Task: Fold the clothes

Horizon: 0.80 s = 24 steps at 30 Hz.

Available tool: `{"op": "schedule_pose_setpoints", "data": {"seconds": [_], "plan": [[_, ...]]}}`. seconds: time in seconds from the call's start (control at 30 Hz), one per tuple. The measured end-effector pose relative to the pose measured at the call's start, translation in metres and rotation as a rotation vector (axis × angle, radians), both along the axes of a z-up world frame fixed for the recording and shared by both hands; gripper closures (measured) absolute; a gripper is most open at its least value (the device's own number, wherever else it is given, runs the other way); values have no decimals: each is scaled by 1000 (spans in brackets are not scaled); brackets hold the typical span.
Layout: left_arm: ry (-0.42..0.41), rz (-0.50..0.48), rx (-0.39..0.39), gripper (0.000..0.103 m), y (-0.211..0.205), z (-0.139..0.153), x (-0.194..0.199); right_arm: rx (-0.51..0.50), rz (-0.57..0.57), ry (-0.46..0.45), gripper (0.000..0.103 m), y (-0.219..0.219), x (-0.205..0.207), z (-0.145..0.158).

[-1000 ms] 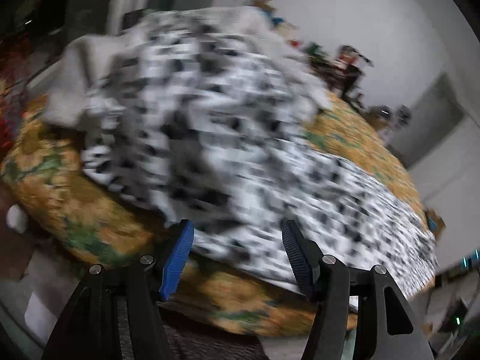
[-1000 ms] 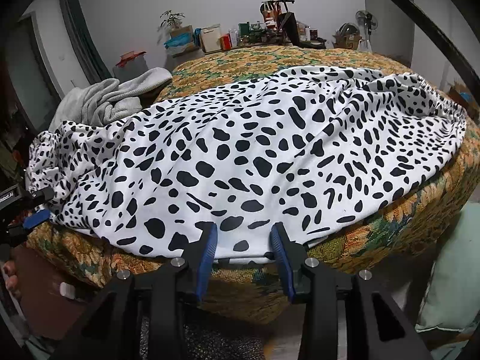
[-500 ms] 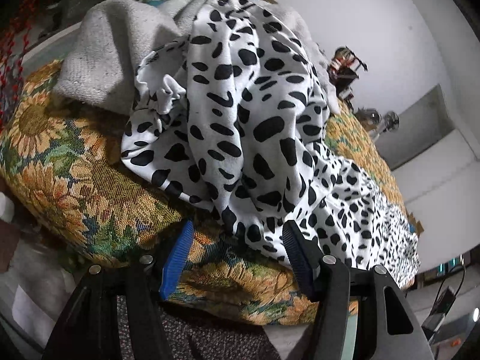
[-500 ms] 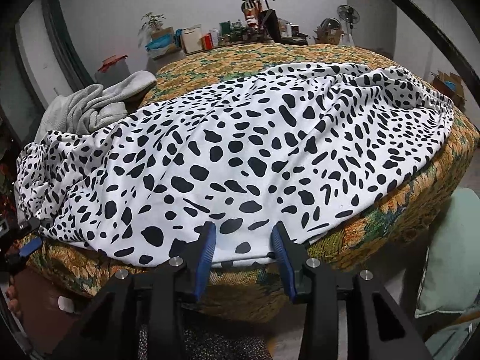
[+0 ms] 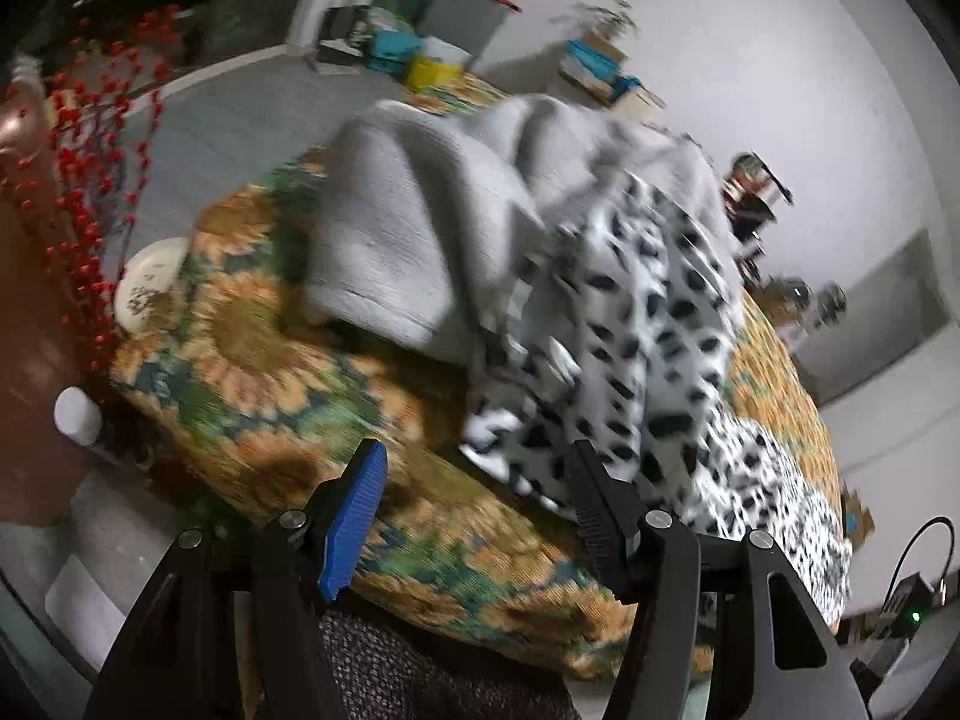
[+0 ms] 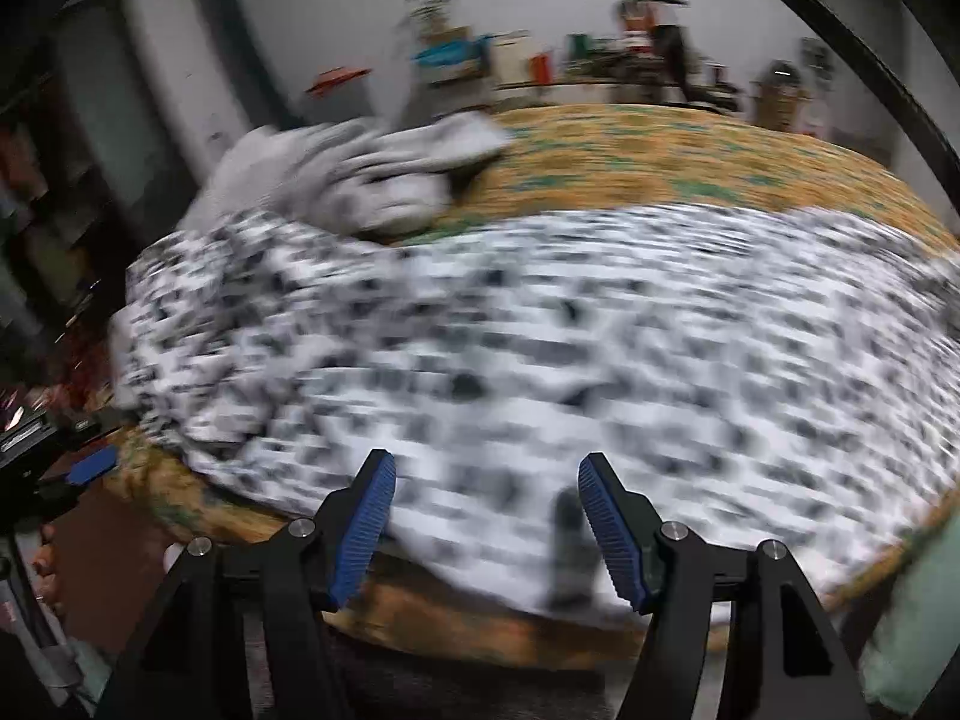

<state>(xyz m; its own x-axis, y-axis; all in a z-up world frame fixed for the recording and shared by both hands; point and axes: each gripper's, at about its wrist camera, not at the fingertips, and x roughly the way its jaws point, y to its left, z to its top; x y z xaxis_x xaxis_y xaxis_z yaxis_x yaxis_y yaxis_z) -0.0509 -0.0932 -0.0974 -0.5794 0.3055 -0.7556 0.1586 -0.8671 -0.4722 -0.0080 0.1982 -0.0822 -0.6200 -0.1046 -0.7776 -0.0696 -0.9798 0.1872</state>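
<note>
Showing no legible writing: spotted garment.

Spotted garment on bed; towel behind (leftward)

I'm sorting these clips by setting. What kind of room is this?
Probably a room in a home: a spotted garment and grey garment lie on a sunflower-patterned cover, with a cluttered shelf along the wall.

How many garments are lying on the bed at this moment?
2. The spotted garment is spread across the near side of the bed; the grey garment is bunched at its left end. Others could be hidden underneath.
</note>
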Motion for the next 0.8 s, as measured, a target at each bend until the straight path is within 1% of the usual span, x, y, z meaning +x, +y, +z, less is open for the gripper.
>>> {"op": "schedule_pose_setpoints", "data": {"seconds": [0.1,0.17,0.23,0.37,0.47,0.53,0.57,0.6,0.63,0.7,0.73,0.8], "plan": [[9,8,-6,40,-8,0,-4,6,115,24,34,-41,-9,2],[23,-5,-9,40,-8,1,-10,22,186,34,33,-66,-9,1],[38,-26,-20,40,-5,2,-16,36,230,35,32,-82,-8,-2],[60,-60,-27,40,6,-1,-27,45,273,15,32,-96,-5,-11],[64,-75,4,40,20,-8,-37,39,263,-21,32,-95,-7,-20],[73,-67,8,41,24,-8,-37,32,252,-46,32,-92,-7,-26],[78,-61,7,43,24,-8,-37,24,245,-55,32,-90,-6,-28],[84,-55,7,69,25,-9,-36,16,239,-62,32,-88,-6,-30],[85,-35,-2,89,24,-7,-37,8,234,-66,32,-86,-5,-32],[73,34,-26,89,17,-4,-39,-9,223,-75,32,-82,-6,-35],[66,62,-22,90,9,-4,-37,-13,217,-76,32,-80,-6,-36],[51,69,-21,90,0,-5,-33,-19,209,-74,32,-75,-6,-37]]}}
